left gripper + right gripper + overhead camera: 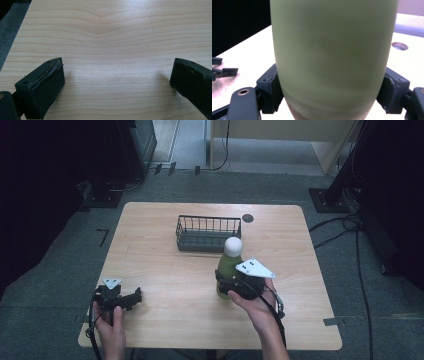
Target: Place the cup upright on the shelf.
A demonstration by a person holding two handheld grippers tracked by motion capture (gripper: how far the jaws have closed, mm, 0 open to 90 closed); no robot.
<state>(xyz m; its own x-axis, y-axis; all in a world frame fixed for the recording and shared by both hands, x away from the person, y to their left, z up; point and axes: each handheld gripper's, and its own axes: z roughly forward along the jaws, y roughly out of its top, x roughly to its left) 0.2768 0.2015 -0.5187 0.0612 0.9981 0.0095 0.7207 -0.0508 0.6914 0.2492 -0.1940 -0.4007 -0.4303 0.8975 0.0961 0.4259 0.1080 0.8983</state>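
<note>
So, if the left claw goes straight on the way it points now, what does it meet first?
Probably the right claw and its green bottle; before them lies bare table. Depth is hard to judge.

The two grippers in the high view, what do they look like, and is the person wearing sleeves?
Both the left gripper and the right gripper are black, blocky tools, each topped by a grey three-cornered plate dotted with small holes. A black cable trails back from each along the forearm. Up close, the left gripper's pads are flat, dark and frayed at the edge. The forearms are bare; no sleeves show.
</note>
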